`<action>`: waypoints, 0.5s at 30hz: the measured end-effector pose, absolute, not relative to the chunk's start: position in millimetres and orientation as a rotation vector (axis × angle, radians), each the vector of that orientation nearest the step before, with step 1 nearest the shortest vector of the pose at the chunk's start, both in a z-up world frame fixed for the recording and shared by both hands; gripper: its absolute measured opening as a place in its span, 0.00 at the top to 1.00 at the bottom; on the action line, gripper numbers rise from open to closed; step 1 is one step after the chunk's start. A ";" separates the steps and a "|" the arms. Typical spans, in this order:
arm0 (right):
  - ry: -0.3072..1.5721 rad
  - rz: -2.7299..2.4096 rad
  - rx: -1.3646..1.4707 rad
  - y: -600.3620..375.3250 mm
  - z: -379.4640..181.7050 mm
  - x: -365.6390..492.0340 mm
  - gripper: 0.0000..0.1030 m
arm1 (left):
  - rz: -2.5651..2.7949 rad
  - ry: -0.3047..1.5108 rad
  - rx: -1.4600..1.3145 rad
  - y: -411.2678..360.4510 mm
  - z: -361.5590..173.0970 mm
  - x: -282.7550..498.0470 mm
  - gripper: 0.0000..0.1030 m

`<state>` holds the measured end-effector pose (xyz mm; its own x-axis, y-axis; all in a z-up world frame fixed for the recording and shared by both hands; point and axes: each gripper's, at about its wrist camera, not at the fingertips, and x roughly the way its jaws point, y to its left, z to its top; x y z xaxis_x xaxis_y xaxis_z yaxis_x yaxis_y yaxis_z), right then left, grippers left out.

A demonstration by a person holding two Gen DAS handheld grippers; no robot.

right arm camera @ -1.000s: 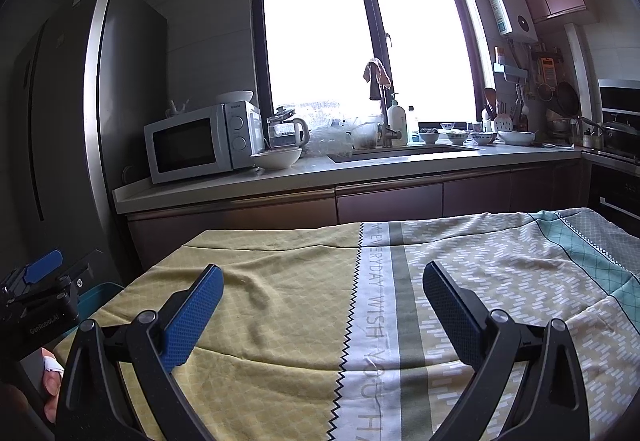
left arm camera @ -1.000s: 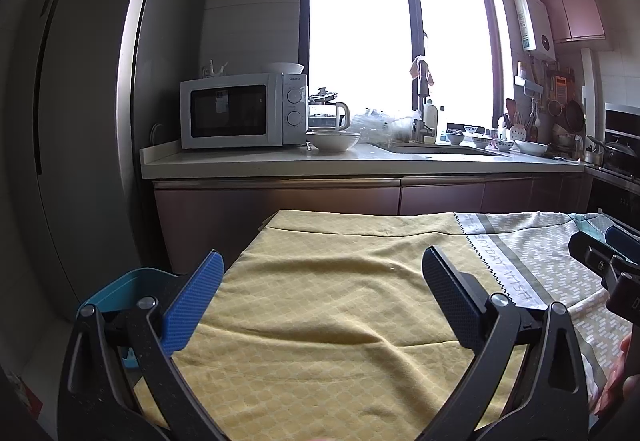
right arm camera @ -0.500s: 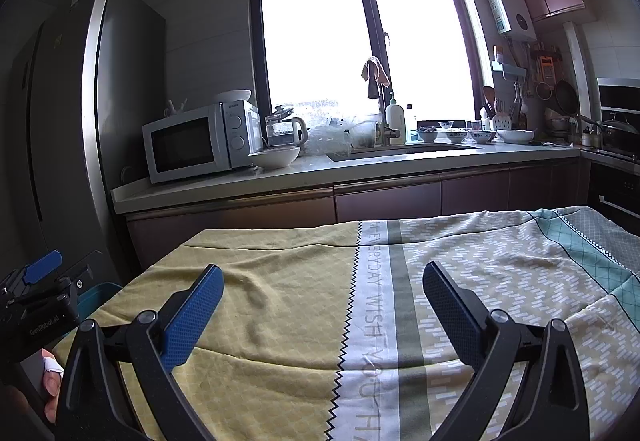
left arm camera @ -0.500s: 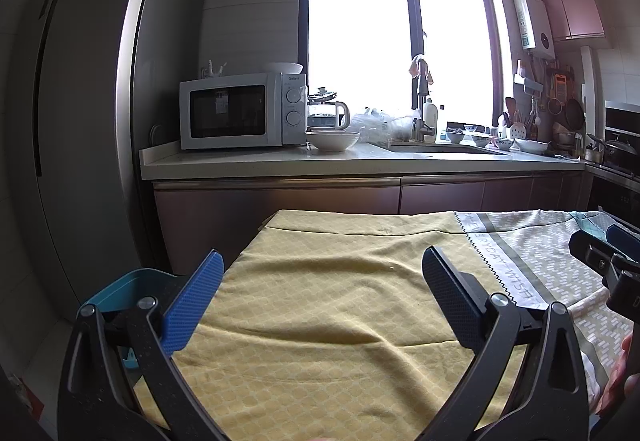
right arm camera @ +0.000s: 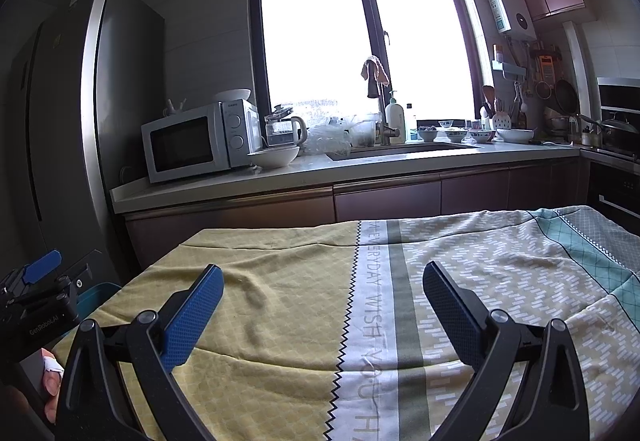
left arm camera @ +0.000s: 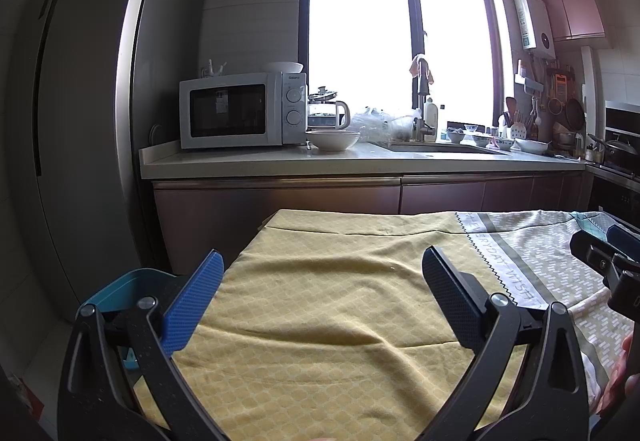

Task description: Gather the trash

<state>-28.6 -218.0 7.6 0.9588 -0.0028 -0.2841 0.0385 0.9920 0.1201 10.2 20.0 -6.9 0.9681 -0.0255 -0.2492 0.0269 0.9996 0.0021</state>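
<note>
Blue bin [left arm camera: 120,283] upright — mouth up

Almost nothing differs. The right gripper [right arm camera: 322,305] has tipped slightly — the microwave [right arm camera: 198,141] sits a touch lower in its view.

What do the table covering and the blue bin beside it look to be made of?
Table covering: woven fabric, matte; it wrinkles and folds, and carries a printed pattern. Blue bin: probably moulded plastic, smooth with a rounded rim; only partly visible behind the left hand-held gripper.
</note>
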 end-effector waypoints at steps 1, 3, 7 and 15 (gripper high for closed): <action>0.287 -0.022 0.125 -217.7 7.5 -28.6 0.06 | -0.026 0.251 0.006 19.7 -6.6 10.2 0.05; 0.287 -0.021 0.125 -217.7 7.5 -28.3 0.06 | -0.026 0.250 0.006 19.9 -6.7 10.5 0.05; 0.286 -0.021 0.124 -217.2 7.6 -28.7 0.06 | -0.027 0.250 0.009 19.5 -6.9 10.8 0.05; 0.287 -0.021 0.122 -217.3 7.7 -27.3 0.06 | -0.030 0.253 0.008 19.9 -6.9 12.8 0.05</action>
